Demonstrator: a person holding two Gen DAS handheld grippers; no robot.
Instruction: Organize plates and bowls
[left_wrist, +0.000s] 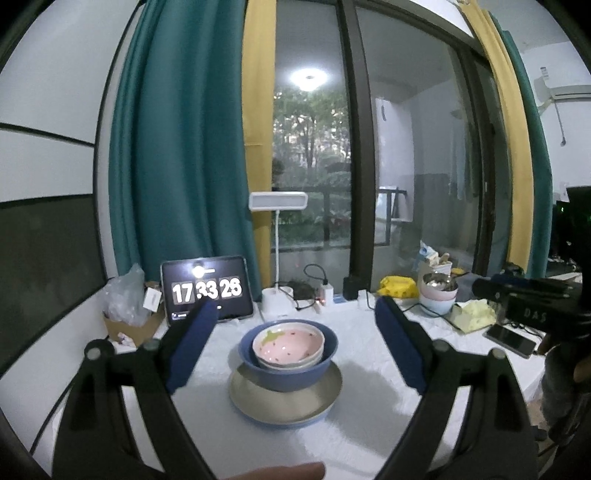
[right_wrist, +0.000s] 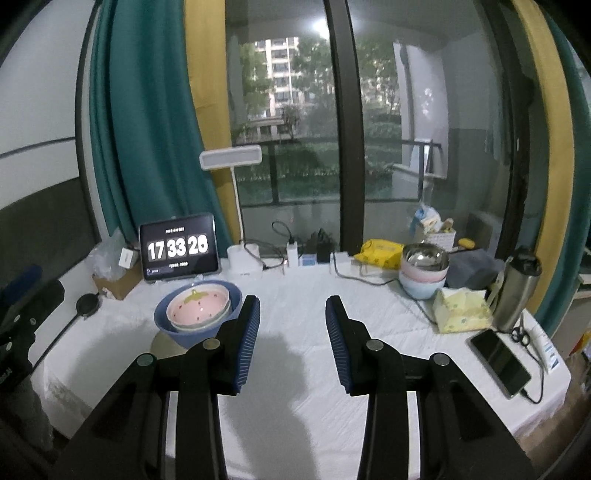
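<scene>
Dim, grainy fisheye views, edges bowed and vignetted, ceiling-light glare (left_wrist: 308, 78) in the window glass, soft tabletop shadows.

Left gripper (left_wrist: 295, 314) and right gripper (right_wrist: 293, 306) hover, jaws spread, empty.

The table (left_wrist: 369, 424) is seen by both wrist views, facing the window; the stacked bowls (left_wrist: 288, 354) are viewed close and centered from the left, further leftward from the right; the tablet clock (right_wrist: 178, 246) is shared.
</scene>
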